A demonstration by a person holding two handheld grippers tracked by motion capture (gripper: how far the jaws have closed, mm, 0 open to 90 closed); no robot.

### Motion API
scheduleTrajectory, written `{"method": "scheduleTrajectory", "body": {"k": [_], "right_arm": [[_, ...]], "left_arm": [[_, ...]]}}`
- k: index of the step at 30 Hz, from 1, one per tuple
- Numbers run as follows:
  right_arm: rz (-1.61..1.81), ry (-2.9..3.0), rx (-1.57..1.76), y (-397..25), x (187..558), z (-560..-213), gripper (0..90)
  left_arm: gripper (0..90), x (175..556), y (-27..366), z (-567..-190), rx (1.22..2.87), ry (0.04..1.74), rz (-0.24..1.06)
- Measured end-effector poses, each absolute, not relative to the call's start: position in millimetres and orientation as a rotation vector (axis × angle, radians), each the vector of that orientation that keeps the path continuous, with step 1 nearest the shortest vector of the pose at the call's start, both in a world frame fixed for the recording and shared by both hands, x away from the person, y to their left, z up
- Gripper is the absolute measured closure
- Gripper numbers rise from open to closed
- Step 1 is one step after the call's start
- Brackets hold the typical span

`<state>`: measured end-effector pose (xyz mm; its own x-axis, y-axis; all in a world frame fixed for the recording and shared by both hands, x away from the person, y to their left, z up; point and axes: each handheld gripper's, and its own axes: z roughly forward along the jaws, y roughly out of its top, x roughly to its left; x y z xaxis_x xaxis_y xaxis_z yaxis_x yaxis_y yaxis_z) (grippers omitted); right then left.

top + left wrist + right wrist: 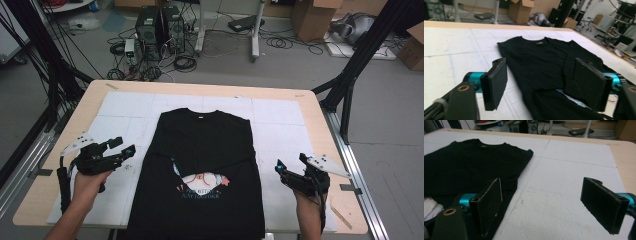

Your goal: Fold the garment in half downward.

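Black T-shirt (pixel 202 165) lies flat on the white foam mat (pixel 280 125), centred on the table (pixel 320 115). Collar points to the far edge, hem hangs toward my near edge, so the long axis runs away from me. Both sleeves appear folded in over the chest; the body now reads as a narrow upright rectangle. A folded layer crosses the middle and partly covers a printed graphic (pixel 202 181).

Relation that matters for the next move: the shirt sits between my two grippers. My left gripper (pixel 121 148) is just beside the shirt's left edge, about mid-length. My right gripper (pixel 278 167) is near the right edge at a similar height, with slightly more bare mat between. Judgement: left is marginally nearer, and both would move inward or toward the hem for a lengthwise fold.

Left gripper state: jaws spread wide, nothing between them; in the left gripper view the shirt (pixel 544 62) lies ahead and to the right. Right gripper state: jaws also spread wide and empty; in the right gripper view the shirt (pixel 474 165) lies to the left, its edge passing under the left jaw.

Writing: two lines of light lettering under the graphic, too small to read reliably. A small pale tag (pixel 199 117) sits inside the collar; illegible.
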<state>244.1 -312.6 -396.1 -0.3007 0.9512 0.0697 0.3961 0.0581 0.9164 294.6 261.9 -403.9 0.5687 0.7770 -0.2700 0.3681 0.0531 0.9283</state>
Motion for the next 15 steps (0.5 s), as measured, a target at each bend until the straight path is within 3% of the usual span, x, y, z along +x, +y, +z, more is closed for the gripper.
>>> {"method": "scheduleTrajectory", "body": {"k": [11,15], "right_arm": [[1.233,1.784,1.338,-307.3,247.2,-396.8,15.7],[1.217,1.798,1.347,-306.5,252.0,-399.5,15.9]], "left_arm": [[26.9,369.8,236.8,-383.2,1.652,1.000,0.438],[30.6,402.3,231.5,-378.2,1.579,1.058,0.424]]}}
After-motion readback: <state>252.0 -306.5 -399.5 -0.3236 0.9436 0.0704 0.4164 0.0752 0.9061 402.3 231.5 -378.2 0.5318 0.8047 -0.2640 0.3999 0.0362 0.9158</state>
